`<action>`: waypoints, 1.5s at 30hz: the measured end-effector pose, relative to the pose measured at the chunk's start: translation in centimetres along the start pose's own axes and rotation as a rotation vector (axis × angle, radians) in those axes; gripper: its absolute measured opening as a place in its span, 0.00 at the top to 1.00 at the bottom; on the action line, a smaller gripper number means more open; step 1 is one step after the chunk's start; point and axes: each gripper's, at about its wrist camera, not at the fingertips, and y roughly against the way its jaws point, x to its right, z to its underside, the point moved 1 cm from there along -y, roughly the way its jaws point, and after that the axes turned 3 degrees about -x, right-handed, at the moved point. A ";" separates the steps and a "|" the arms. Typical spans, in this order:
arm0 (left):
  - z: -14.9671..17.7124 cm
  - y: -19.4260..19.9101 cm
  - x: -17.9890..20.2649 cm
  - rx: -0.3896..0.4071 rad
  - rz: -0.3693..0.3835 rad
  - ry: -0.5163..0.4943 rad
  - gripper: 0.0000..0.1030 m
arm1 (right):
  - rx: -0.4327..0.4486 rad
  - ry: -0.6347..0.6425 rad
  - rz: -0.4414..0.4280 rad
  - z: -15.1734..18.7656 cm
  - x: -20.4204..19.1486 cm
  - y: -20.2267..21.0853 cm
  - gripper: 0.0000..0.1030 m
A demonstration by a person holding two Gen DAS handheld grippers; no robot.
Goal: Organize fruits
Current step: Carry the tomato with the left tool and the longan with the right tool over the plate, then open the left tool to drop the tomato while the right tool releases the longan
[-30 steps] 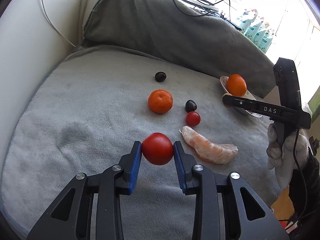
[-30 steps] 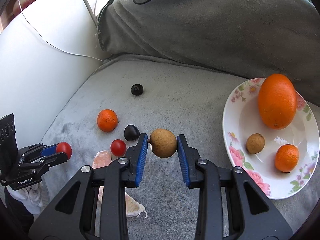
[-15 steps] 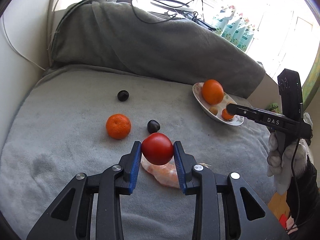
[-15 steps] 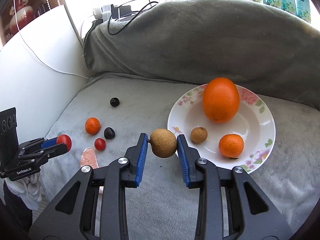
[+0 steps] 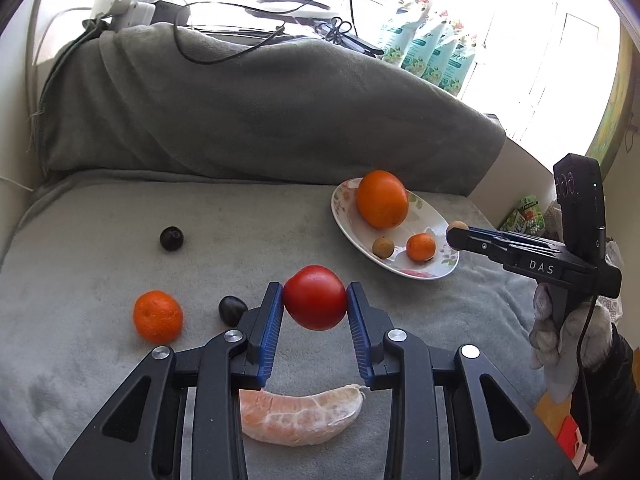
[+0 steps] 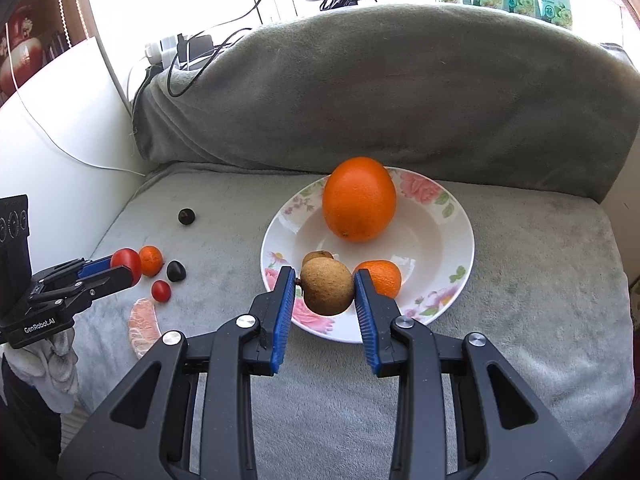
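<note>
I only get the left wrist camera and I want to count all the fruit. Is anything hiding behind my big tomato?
Observer: Yes. The right wrist view shows a small cherry tomato on the grey blanket, next to the peeled citrus segment.
Operator: What's the other gripper holding? I only see a brown speck.
Observer: The right gripper is shut on a round brown fruit, lined up with the near rim of the plate in that view.
Operator: Does it have a stalk?
Observer: Yes, a short stalk sticks out on its left side.
</note>
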 end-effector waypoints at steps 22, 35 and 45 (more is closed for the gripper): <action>-4.2 -7.4 4.6 -0.068 0.029 -0.108 0.70 | -0.013 -0.068 0.068 -1.1 5.3 -1.3 0.69; -4.3 -8.7 4.8 -0.093 0.026 -0.116 0.70 | -0.028 -0.073 0.076 -1.6 6.2 -2.4 0.69; -4.4 -8.8 5.0 -0.093 0.025 -0.125 0.57 | -0.011 -0.082 0.085 -1.7 6.5 -2.3 0.42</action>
